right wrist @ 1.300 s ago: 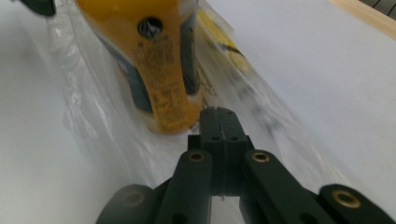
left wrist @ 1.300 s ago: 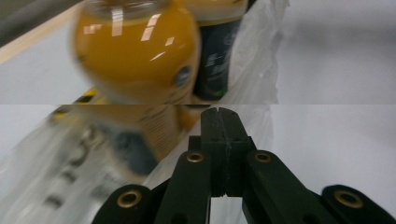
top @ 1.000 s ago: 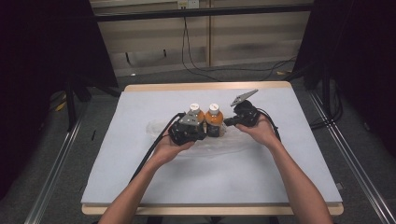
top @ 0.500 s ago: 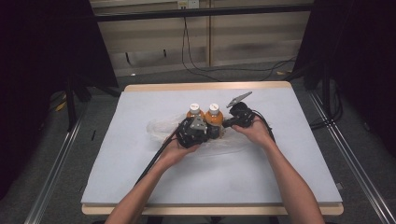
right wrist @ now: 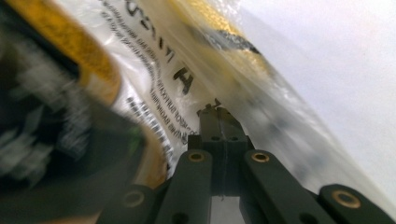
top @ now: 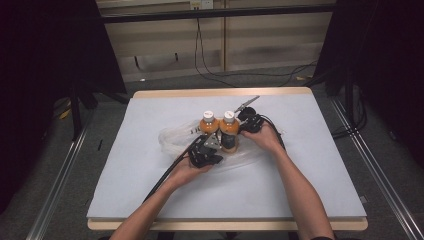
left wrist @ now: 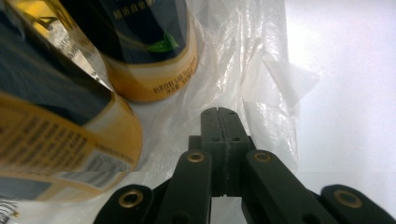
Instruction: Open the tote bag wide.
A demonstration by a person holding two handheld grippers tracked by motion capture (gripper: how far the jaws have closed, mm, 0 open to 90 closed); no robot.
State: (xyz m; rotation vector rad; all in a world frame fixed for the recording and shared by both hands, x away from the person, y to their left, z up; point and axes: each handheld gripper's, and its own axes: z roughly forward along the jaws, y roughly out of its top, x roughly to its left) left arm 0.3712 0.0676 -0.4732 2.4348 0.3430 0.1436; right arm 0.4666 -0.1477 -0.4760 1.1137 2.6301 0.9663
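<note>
Two orange drink bottles with white caps, the left bottle (top: pixel 208 123) and the right bottle (top: pixel 229 126), stand upright side by side mid-table on a crumpled clear plastic bag (top: pixel 172 141). My left gripper (top: pixel 206 148) sits just in front of them, its jaws shut, tips (left wrist: pixel 223 113) over the bag film (left wrist: pixel 261 79) beside a bottle's base (left wrist: pixel 149 79). My right gripper (top: pixel 248 120) is against the right bottle's far side, jaws shut, and at its tips (right wrist: pixel 215 111) a stretch of bag film (right wrist: pixel 261 107) drawn over the bottle label (right wrist: pixel 154 88) looks pinched.
The white table top (top: pixel 310 165) has bare room left, right and in front of the bottles. A black cable (top: pixel 165 175) trails from the left gripper along the forearm. Metal rails (top: pixel 60 175) run along both sides of the table, and cables lie on the floor behind.
Both hands have sunk toward the table. The left gripper has come in to the front of the bottles, and the right one has closed in on the right bottle.
</note>
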